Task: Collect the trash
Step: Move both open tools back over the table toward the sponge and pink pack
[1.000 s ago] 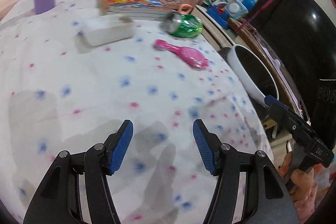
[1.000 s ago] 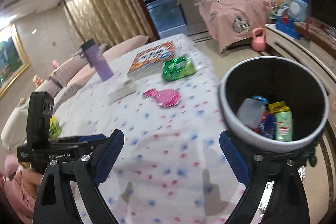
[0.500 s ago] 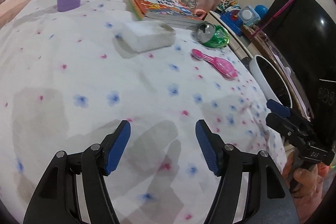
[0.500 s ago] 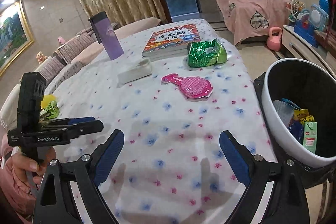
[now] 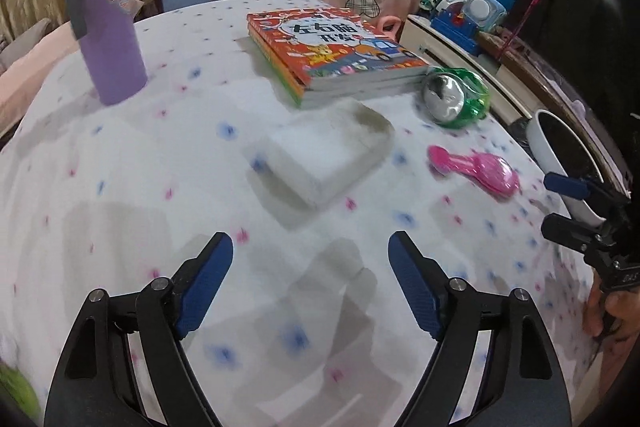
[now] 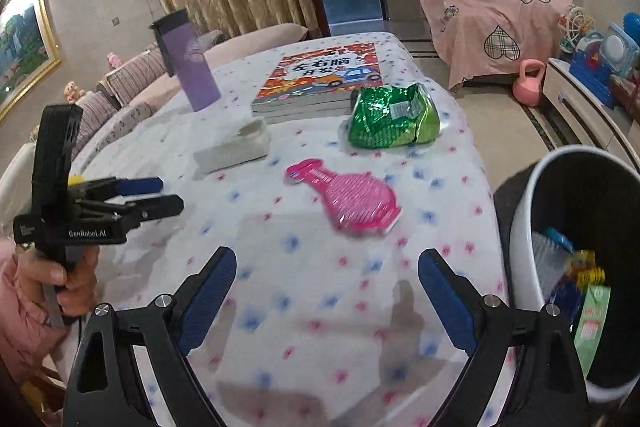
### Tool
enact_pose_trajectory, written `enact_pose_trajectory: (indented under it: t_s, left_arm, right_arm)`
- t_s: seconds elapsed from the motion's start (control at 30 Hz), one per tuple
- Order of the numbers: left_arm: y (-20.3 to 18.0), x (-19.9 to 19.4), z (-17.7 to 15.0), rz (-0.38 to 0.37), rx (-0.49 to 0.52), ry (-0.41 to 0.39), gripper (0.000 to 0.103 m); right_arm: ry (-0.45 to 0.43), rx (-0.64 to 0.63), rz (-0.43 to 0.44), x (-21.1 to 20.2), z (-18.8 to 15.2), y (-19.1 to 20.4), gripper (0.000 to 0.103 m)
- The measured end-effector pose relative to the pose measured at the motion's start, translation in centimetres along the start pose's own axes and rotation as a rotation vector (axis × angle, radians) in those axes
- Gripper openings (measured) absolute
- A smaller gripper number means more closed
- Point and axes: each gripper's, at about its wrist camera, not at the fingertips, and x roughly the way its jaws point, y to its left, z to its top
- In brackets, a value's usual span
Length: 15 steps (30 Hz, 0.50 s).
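A crumpled green snack bag [image 6: 394,117] lies on the flowered tablecloth beside a stack of books; it also shows in the left wrist view [image 5: 458,97]. A white bin [image 6: 532,227] with several wrappers inside stands off the table's right edge, and its rim shows in the left wrist view [image 5: 540,143]. My left gripper [image 5: 310,259] is open and empty above the near cloth, short of a white tissue pack [image 5: 328,151]. My right gripper [image 6: 326,277] is open and empty above the cloth, left of the bin. The left gripper also shows in the right wrist view [image 6: 152,193].
A pink hairbrush [image 6: 352,199] lies mid-table. A purple tumbler [image 5: 106,23] stands at the far left. The book stack [image 5: 332,53] lies at the back. A toy shelf [image 5: 464,19] and a dark TV [image 5: 580,27] are on the right.
The left gripper has moved forward toward the tissue pack and books. The right gripper has swung left, so the bin has slid toward the right edge of its view.
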Motion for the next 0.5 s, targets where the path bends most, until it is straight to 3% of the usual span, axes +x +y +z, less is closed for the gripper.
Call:
enact_pose_trajectory:
  t_s: [0.23,0.4,0.5]
  left_arm:
    - [-0.4,2.5,2.8,0.045,0.129,0.013,0.084]
    - [-0.5,3.7,3.8,0.054,0.165,0.014,0.084]
    - [-0.7,3.8,3.9,0.020,0.167,0.000,0.084]
  right_arm:
    - [0.070,-0.071,-0.035,3.0,2.3,-0.7,0.093]
    - [0.108,-0.109,-0.052,4.6,2.6,-0.8,0.090]
    - [0.130,-0.115,-0.081,5.4,2.5,-0.8,0.073]
